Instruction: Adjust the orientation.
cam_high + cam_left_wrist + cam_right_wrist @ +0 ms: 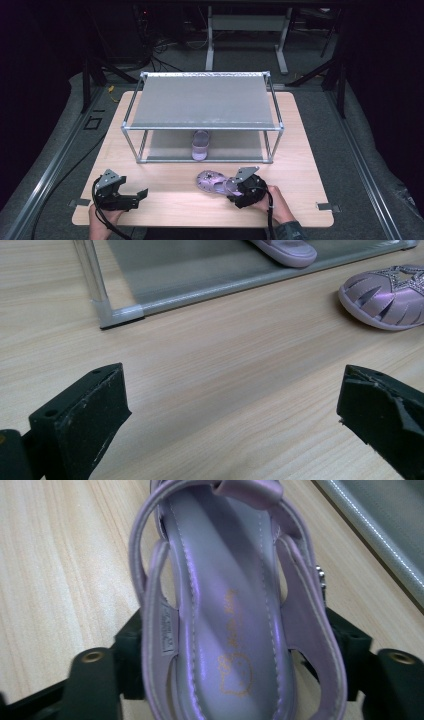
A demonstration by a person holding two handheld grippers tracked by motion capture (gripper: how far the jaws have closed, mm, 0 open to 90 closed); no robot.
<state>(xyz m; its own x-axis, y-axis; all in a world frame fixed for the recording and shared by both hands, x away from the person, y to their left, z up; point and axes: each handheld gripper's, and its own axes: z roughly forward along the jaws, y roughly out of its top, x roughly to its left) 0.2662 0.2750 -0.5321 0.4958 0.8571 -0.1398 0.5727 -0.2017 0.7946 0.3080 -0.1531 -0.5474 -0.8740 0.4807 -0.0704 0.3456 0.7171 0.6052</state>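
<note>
A purple child's sandal [212,181] lies on the wooden table [165,200] in front of the rack. My right gripper [231,187] has its jaws on either side of the sandal's heel end, pressing on the side straps. In the right gripper view the sandal [225,595] runs away from me between the two black jaws of the right gripper [235,647], insole up. A second purple sandal [200,145] stands on the rack's lower shelf. My left gripper [136,187] rests at the front left, open and holding nothing. From the left gripper view the loose sandal [387,297] sits far to the right of the left gripper [230,385].
A two-level metal rack [202,100] with grey shelves stands across the back half of the table. Its front left corner foot [117,316] is ahead of my left gripper. Bare wood lies between the two grippers. Dark floor and stands surround the table.
</note>
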